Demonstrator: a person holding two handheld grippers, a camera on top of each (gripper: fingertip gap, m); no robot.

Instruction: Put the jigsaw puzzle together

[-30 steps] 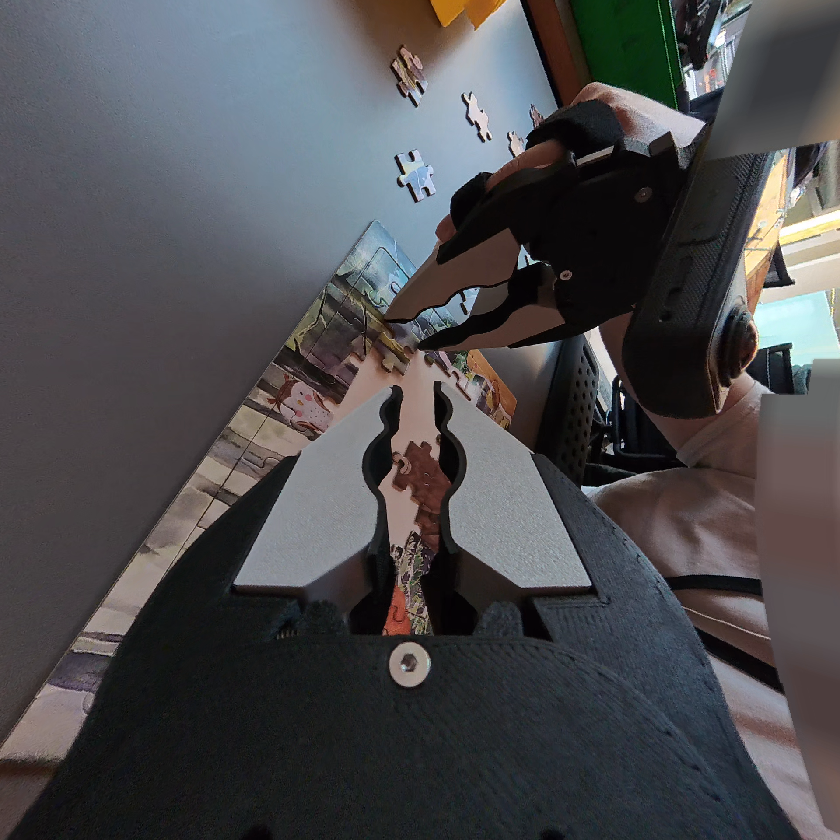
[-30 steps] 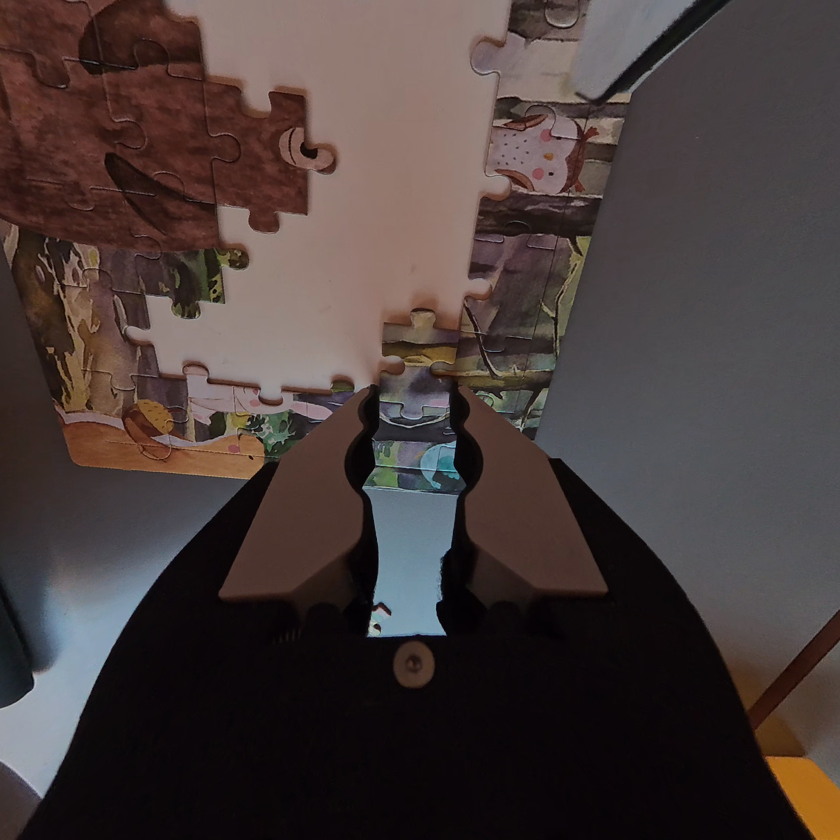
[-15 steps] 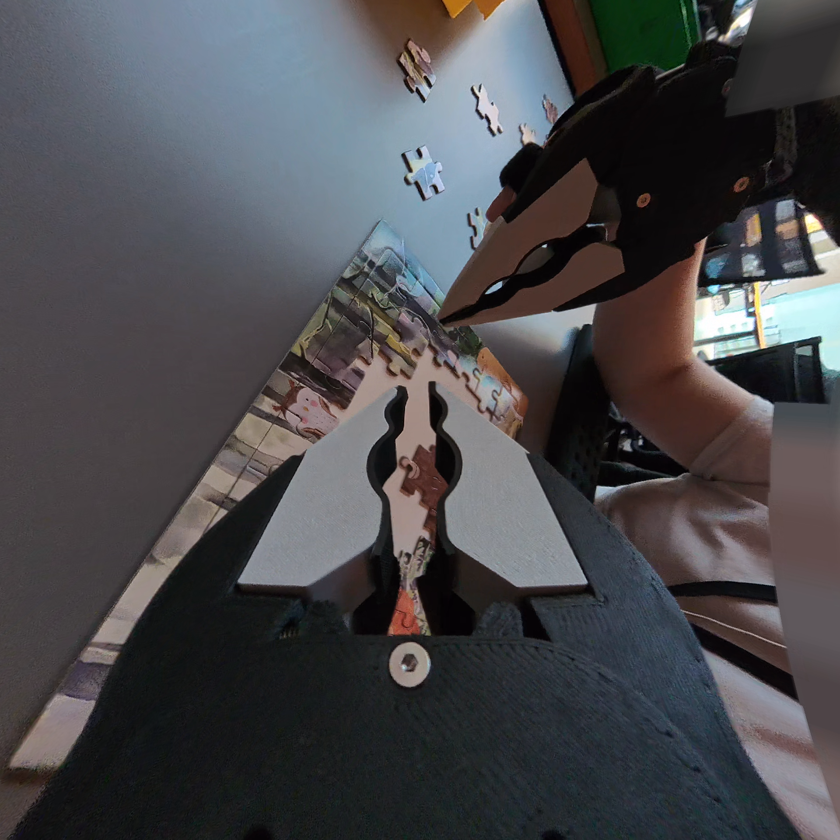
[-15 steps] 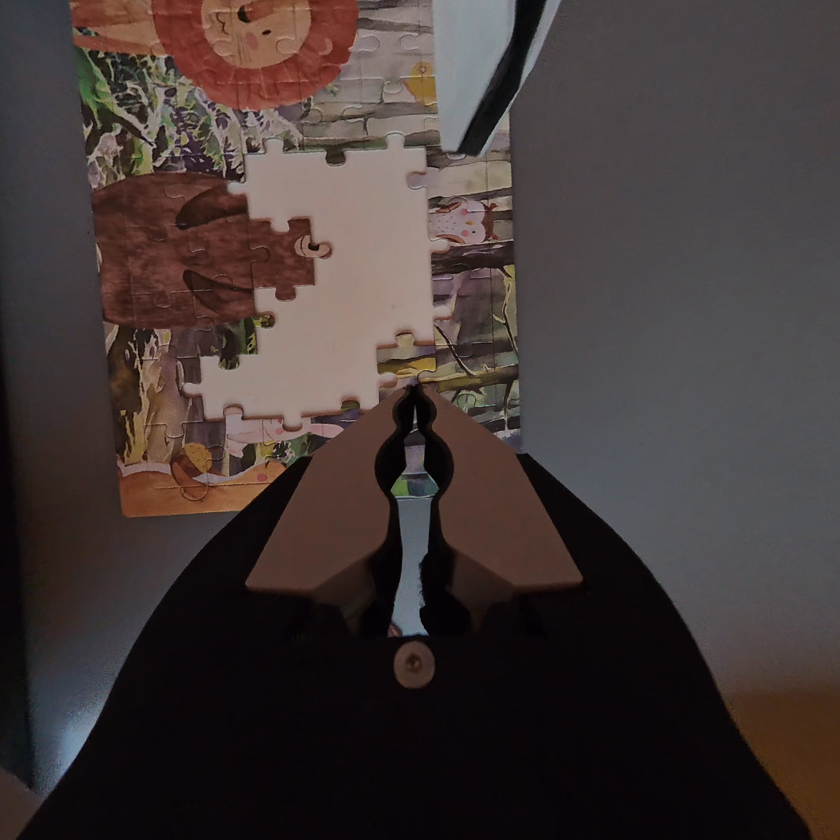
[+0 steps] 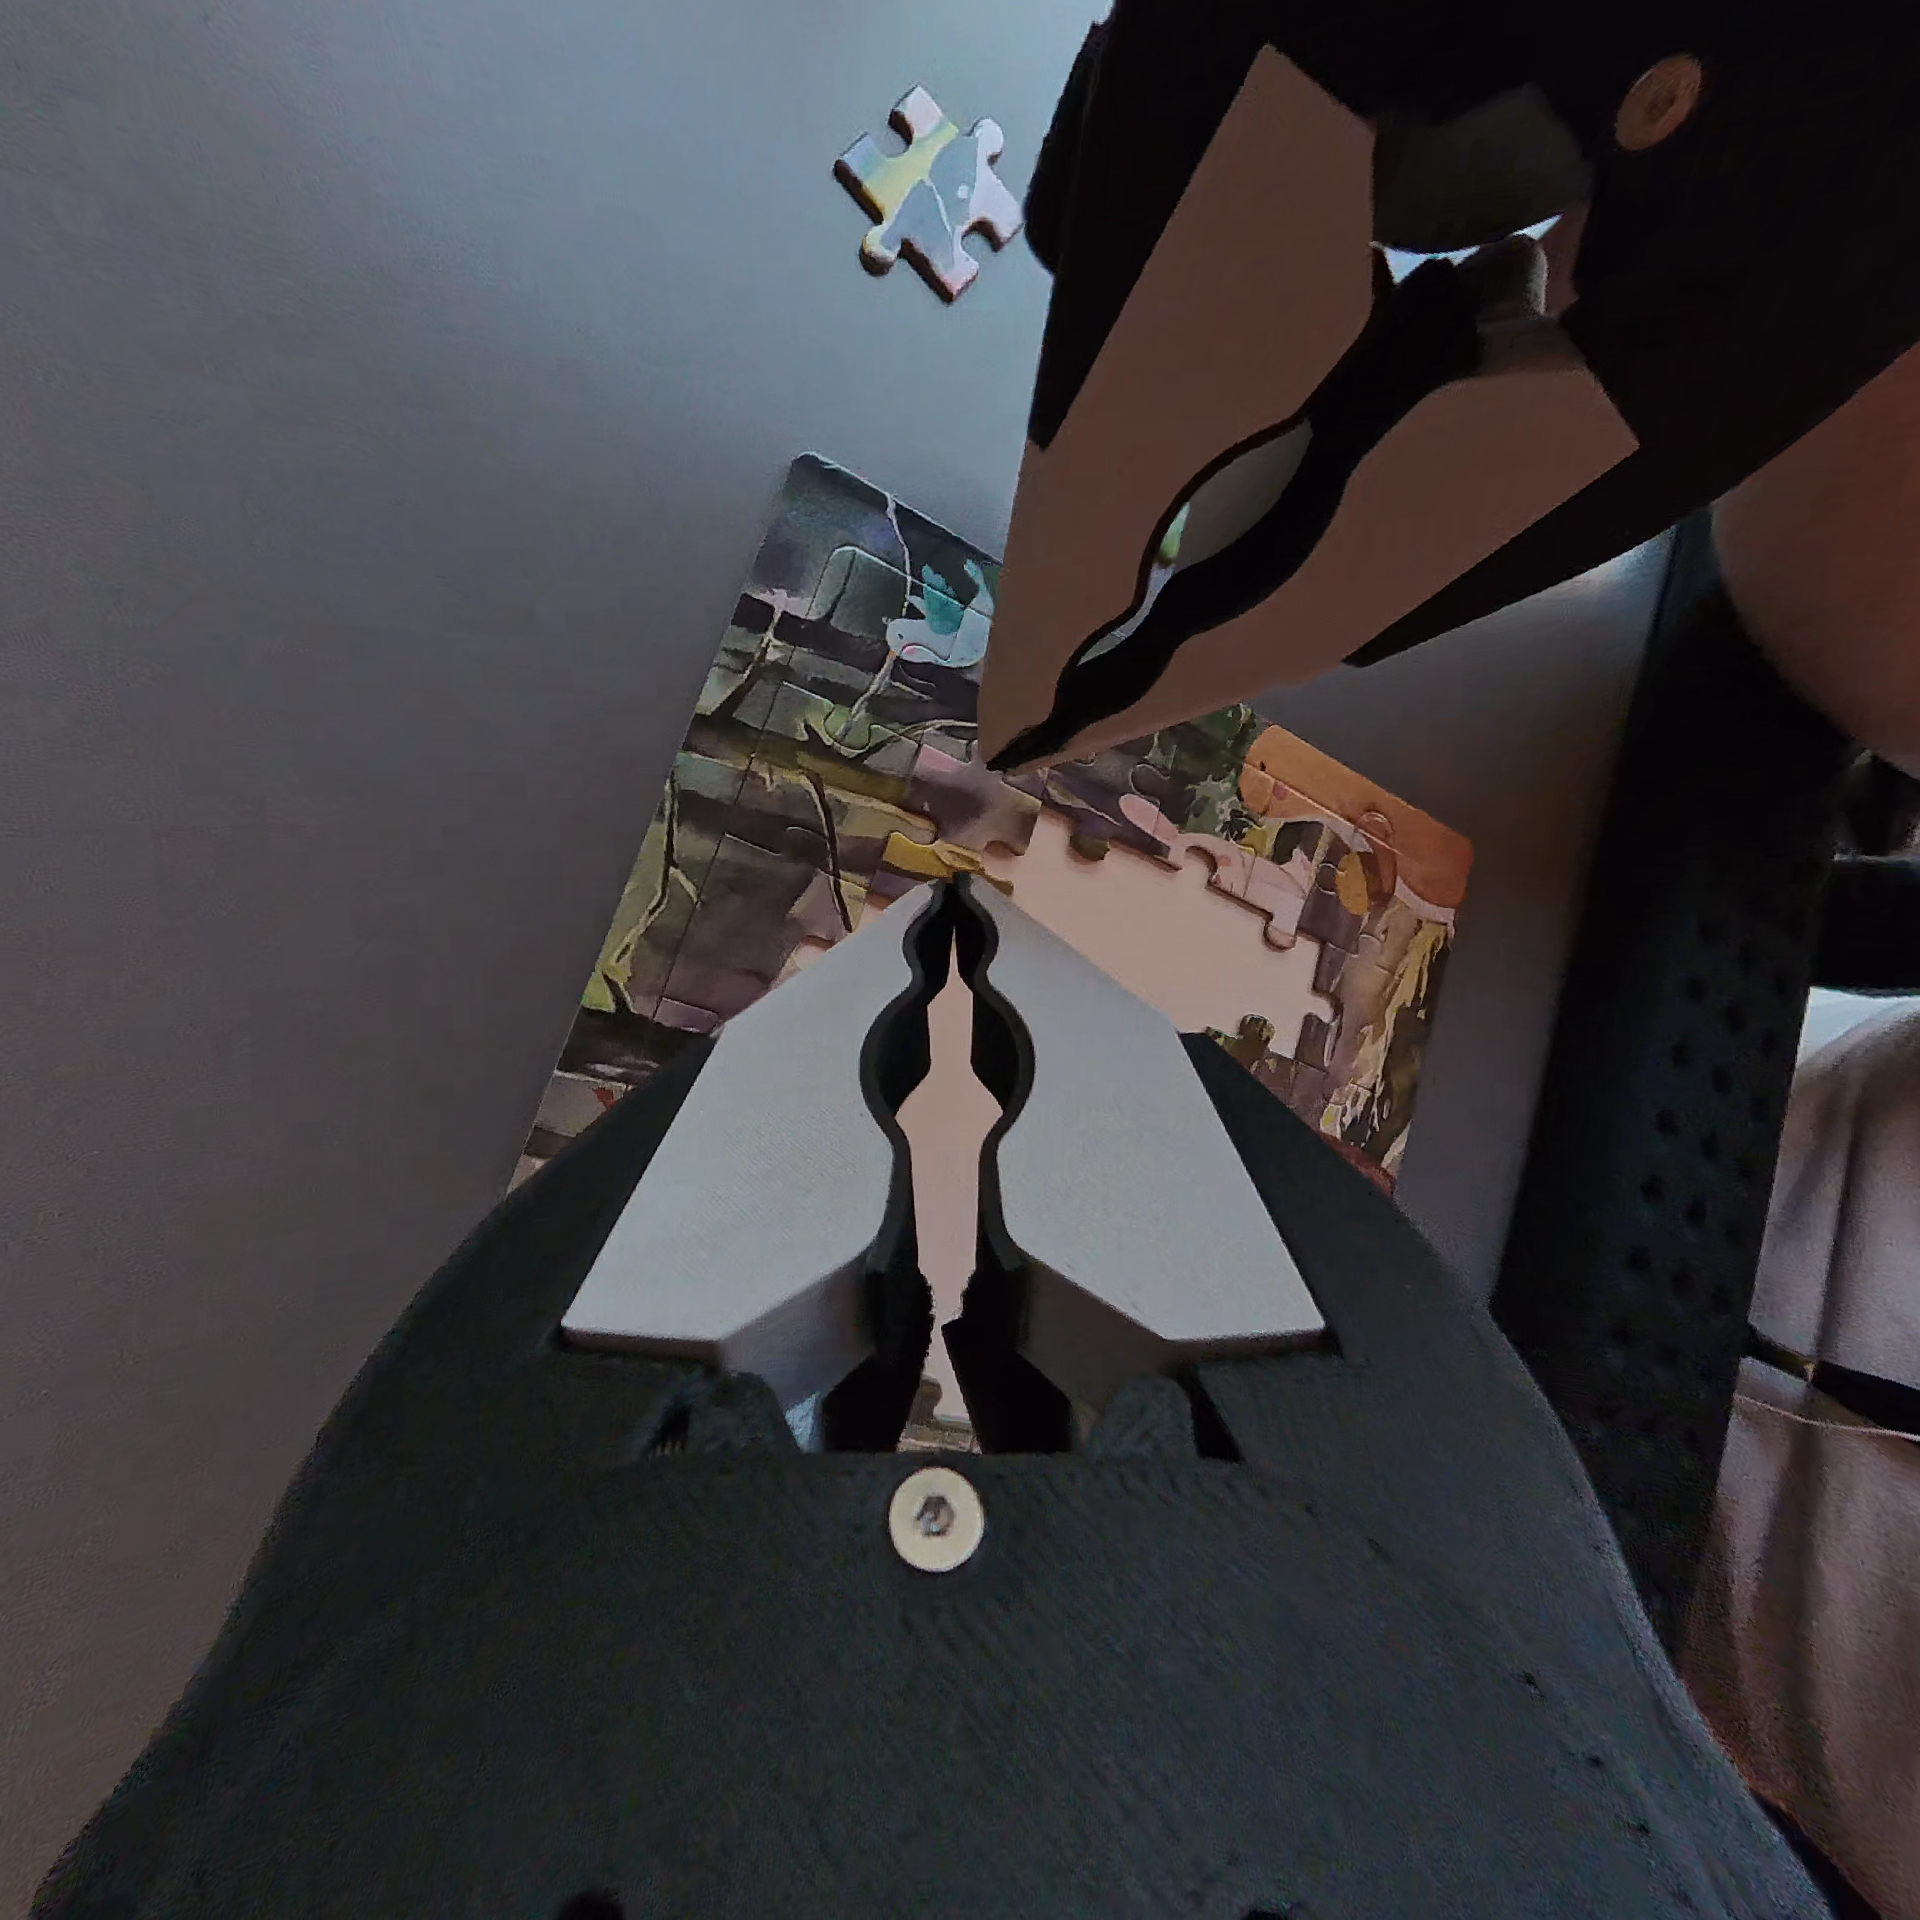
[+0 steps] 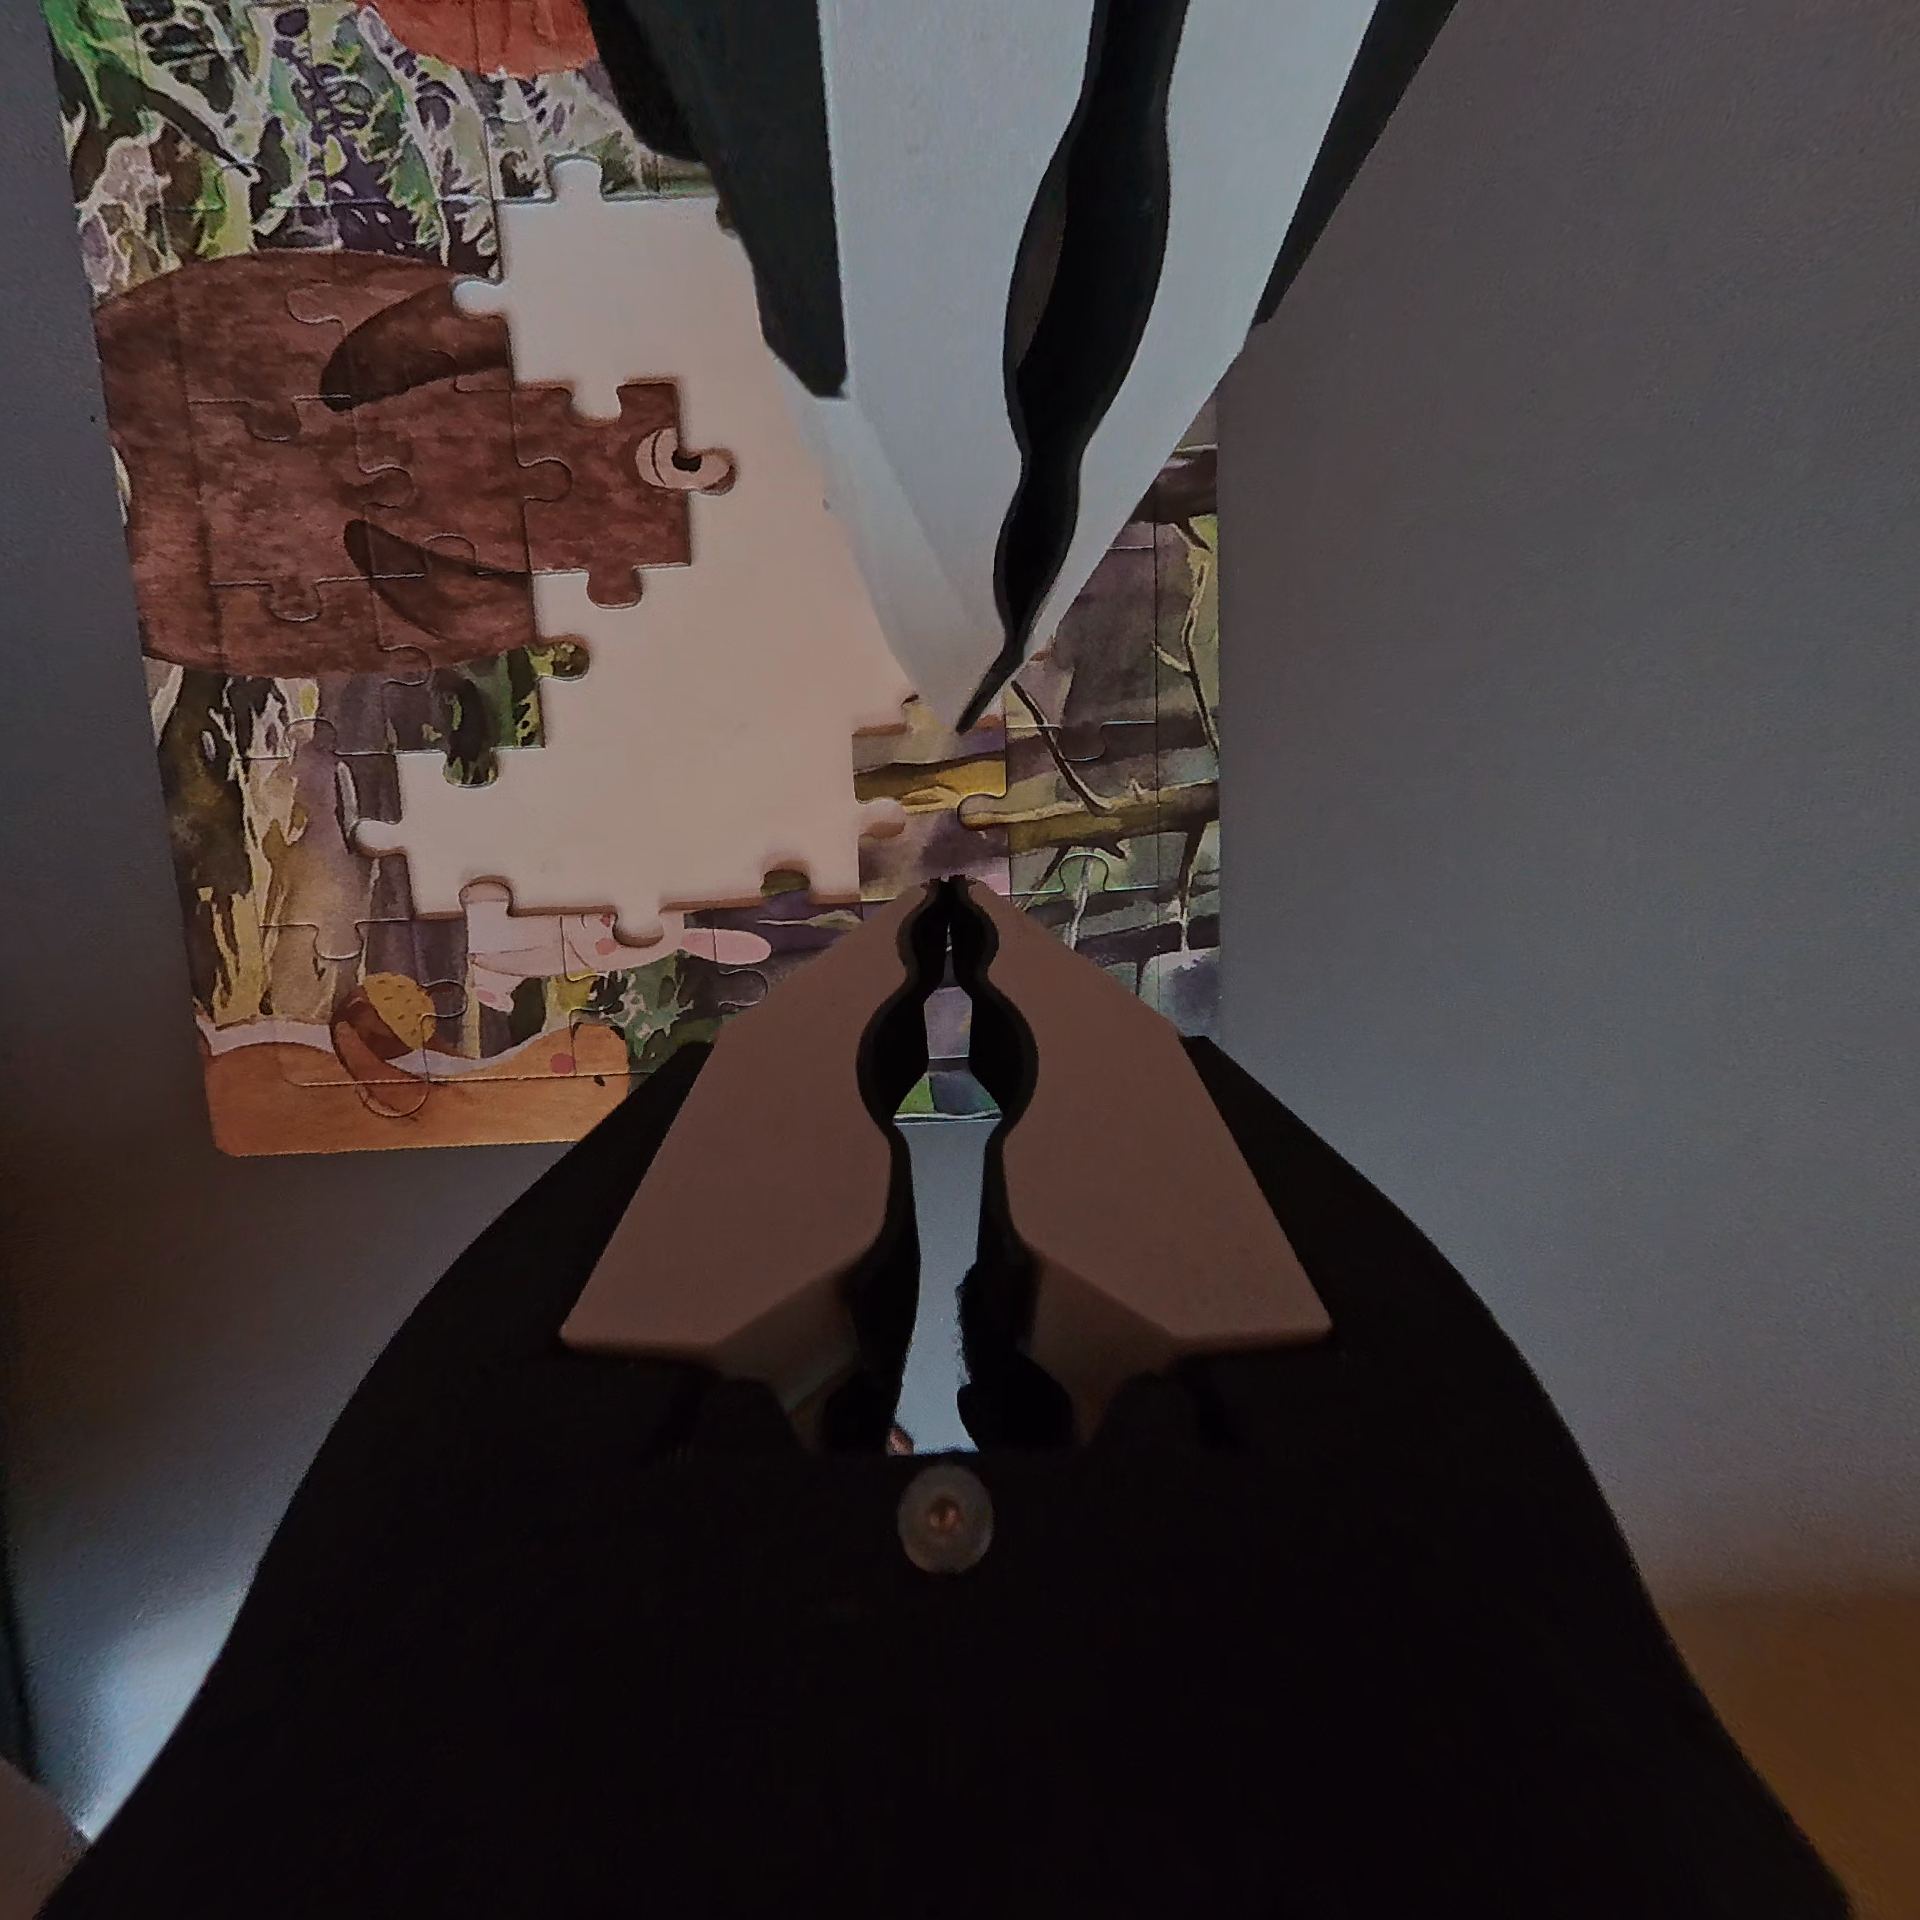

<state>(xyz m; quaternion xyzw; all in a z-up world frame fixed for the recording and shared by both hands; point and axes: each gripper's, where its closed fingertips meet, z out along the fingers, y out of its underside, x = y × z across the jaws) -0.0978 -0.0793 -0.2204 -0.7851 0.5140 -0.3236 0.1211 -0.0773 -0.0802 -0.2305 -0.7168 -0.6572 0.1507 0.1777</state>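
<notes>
The jigsaw puzzle [image 5: 769, 790] lies flat on the grey table, with a white unfilled gap [image 6: 675, 748] in its middle. A piece with a yellow-green branch [image 6: 914, 779] sits at the gap's right edge. My left gripper [image 5: 954, 883] is shut and empty, with its tips at that piece. It also shows in the right wrist view [image 6: 966, 717], coming in from above. My right gripper [image 6: 948, 883] is shut and empty, with its tips just below the same piece. In the left wrist view the right gripper [image 5: 997, 764] points down onto the puzzle. A loose piece [image 5: 930, 197] lies beyond the puzzle.
A black perforated chair back [image 5: 1662, 1039] stands past the table edge on the right, next to a person's arm [image 5: 1829, 582] and pale clothing [image 5: 1829, 1299]. Bare grey table [image 5: 312, 520] lies left of the puzzle. The brown bear part [image 6: 364, 499] borders the gap on the left. Left and right tips are no more than a few centimetres apart. Left tips and right tips are each some 4 centimeters from the jigsaw puzzle [image 5: 769, 790]. It is also in sight in the right wrist view [image 6: 1138, 769]. The loose piece [image 5: 930, 197] lies around 12 centimeters away from my right fingertips.
My left gripper moved forward over the puzzle toward the branch piece and closed. My right gripper closed, drew back, then came down again near the same piece.
</notes>
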